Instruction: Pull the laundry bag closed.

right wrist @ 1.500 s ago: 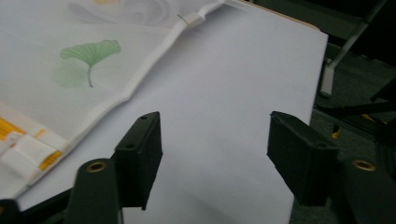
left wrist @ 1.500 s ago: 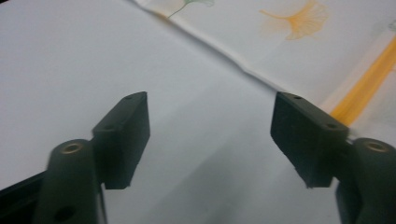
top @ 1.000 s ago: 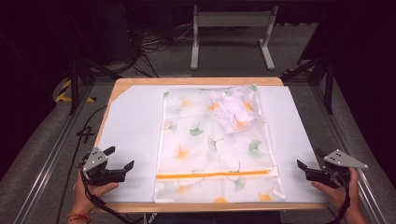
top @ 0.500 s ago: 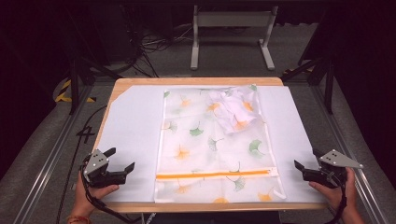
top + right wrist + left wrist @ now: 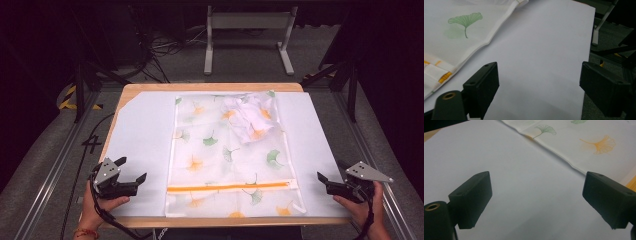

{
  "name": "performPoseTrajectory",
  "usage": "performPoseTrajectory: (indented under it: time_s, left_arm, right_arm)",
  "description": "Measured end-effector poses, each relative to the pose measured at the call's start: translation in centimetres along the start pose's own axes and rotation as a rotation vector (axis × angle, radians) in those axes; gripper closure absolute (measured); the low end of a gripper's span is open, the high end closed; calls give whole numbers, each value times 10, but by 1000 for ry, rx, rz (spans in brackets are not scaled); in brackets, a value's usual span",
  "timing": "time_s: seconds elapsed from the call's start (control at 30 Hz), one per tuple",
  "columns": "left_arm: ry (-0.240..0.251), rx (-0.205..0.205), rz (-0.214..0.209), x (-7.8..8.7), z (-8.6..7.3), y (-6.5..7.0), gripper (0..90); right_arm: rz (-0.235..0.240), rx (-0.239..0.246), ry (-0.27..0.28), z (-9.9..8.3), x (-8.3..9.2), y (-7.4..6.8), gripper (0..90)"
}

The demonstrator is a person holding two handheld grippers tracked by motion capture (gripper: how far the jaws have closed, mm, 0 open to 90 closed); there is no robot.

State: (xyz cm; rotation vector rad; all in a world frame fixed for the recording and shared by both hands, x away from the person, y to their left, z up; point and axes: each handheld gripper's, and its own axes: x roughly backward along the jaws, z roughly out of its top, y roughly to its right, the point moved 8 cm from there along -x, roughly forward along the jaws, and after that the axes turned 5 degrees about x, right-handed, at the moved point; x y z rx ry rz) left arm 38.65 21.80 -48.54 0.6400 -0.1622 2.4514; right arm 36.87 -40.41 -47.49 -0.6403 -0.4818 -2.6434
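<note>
A translucent bag point(image 5: 225, 155) printed with green and orange ginkgo leaves lies flat mid-table on a white sheet point(image 5: 145, 130). An orange zipper strip point(image 5: 230, 187) crosses its near end, and a crumpled white cloth point(image 5: 250, 117) sits inside at the far right. My left gripper point(image 5: 131, 169) rests open at the sheet's near left corner, apart from the bag. In the left gripper view, the left gripper point(image 5: 536, 192) is wide over bare sheet, with the bag's edge point(image 5: 584, 142) ahead. My right gripper point(image 5: 331, 171) stands open at the near right. The right gripper point(image 5: 540, 80) holds nothing, and the bag point(image 5: 461, 37) lies to its left.
The wooden table point(image 5: 210, 87) shows at the sheet's far edge. A metal stand point(image 5: 247, 22) and loose cables point(image 5: 165, 45) are on the floor behind. Aluminium rails point(image 5: 55, 165) run along both sides. The sheet's right edge point(image 5: 587, 50) drops off to dark floor.
The right gripper has edged slightly inward toward the table. The left gripper has barely moved. The bag lies as before.
</note>
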Motion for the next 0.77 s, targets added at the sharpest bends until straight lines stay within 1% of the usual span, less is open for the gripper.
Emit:
performPoseTrajectory:
  time_s: [0.03,0.07,0.2,0.23,0.3,0.33,0.4,0.43,0.47,0.57,0.67,0.7,0.73,0.77]
  left_arm:
    - [-6,-4,2,0,0,0,99]
    - [-10,1,2,-1,-1,0,99]
    - [-9,3,4,-1,0,-1,102]
    - [-14,-9,4,-2,0,-1,102]
    - [-14,-6,5,-2,0,-1,102]
    - [-14,-12,3,-2,1,0,101]
    - [-13,-11,1,-3,3,0,102]
    - [-13,-11,1,-3,3,0,101]
    - [-9,-2,-1,-4,4,0,101]
    - [-17,-8,-8,-5,5,2,102]
    - [-19,-15,-8,-6,5,1,108]
    - [-16,-7,-10,-7,6,2,110]
    - [-17,-5,-19,-7,7,2,109]
    - [-17,-5,-19,-7,7,2,108]
  right_arm:
    - [0,1,0,0,0,0,166]
    - [1,2,0,0,0,0,166]
    - [4,-1,-3,0,1,-1,175]
    - [6,1,-3,0,1,-2,175]
    - [4,6,-3,1,2,-3,170]
    - [5,4,-2,1,2,-3,171]
    - [33,-29,-1,2,4,-5,183]
    - [40,-45,2,2,4,-6,183]
    - [40,-45,2,2,4,-6,183]
    - [48,-26,-2,2,5,-11,177]
    - [50,-33,-7,1,5,-11,178]
    - [53,-40,-8,1,5,-11,179]
    - [58,-43,-6,1,5,-12,180]
    - [57,-41,-8,1,6,-12,180]
